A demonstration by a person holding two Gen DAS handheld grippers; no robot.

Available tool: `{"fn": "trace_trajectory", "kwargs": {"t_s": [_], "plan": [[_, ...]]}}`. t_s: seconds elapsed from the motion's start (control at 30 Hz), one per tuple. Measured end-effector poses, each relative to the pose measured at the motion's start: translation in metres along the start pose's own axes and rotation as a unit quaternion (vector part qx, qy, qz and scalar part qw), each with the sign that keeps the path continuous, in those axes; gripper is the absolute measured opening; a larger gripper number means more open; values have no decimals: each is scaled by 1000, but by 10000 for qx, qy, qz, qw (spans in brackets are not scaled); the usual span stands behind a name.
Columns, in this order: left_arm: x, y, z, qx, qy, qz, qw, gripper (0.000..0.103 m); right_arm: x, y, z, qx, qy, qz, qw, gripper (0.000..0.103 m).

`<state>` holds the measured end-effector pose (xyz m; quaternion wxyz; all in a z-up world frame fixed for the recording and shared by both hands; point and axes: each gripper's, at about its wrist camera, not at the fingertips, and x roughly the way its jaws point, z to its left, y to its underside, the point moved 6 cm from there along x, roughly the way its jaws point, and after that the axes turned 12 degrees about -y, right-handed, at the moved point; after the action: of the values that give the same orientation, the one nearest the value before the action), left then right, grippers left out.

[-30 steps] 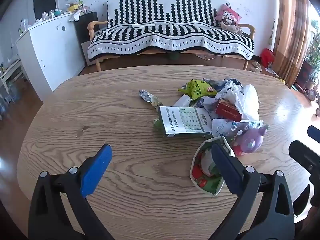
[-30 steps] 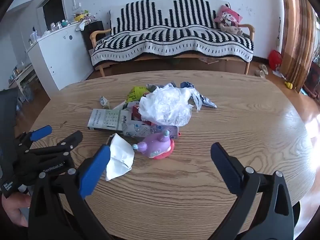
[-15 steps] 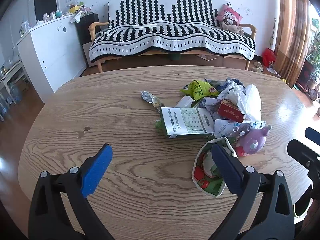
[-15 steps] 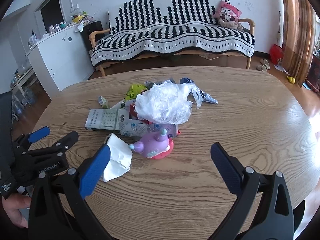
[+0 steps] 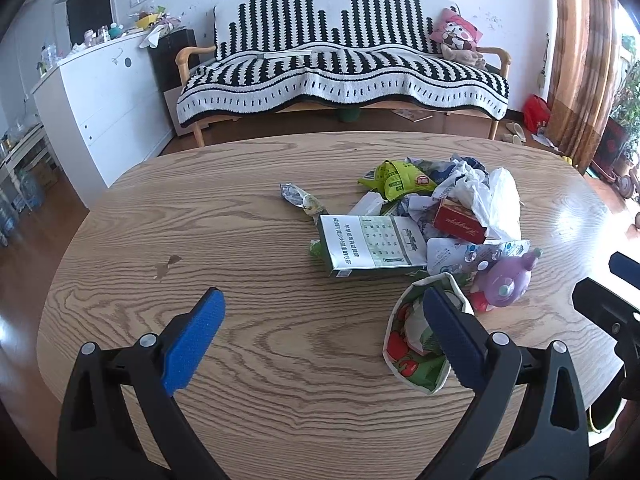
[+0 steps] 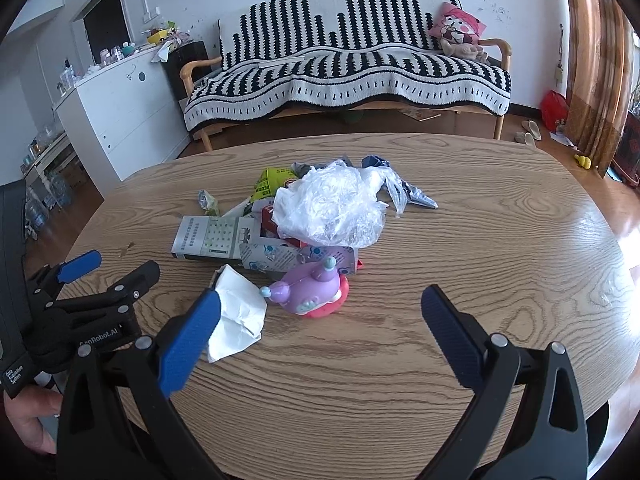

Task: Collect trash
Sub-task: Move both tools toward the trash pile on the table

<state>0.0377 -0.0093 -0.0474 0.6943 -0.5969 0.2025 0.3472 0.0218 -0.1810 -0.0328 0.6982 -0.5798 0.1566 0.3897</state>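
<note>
A pile of trash lies on the oval wooden table (image 5: 240, 248): a flat green-and-white box (image 5: 370, 246), a green snack bag (image 5: 396, 180), a red box (image 5: 460, 222), a crumpled clear plastic bag (image 6: 332, 208), a purple toy (image 6: 310, 292) and a printed paper wrapper (image 5: 416, 348). My left gripper (image 5: 320, 336) is open and empty, its right finger over the wrapper. My right gripper (image 6: 320, 332) is open and empty, short of the toy, with the white wrapper (image 6: 236, 316) by its left finger.
A striped sofa (image 5: 340, 76) stands behind the table, a white cabinet (image 5: 100, 96) at the left, a curtain (image 5: 580, 60) at the right. The other gripper shows at the right edge of the left wrist view (image 5: 612, 308) and at the left of the right wrist view (image 6: 80, 304).
Both grippers have drifted slightly; the trash pile sits a little lower and nearer in both views. Nothing was grasped or released.
</note>
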Motion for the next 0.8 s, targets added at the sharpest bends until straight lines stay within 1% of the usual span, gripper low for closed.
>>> {"fn": "trace_trajectory", "kwargs": {"t_s": [0.8], "plan": [[1, 1, -1, 0, 40, 19, 10000, 97, 0, 0, 0, -4, -4, -4, 10000, 97]]}}
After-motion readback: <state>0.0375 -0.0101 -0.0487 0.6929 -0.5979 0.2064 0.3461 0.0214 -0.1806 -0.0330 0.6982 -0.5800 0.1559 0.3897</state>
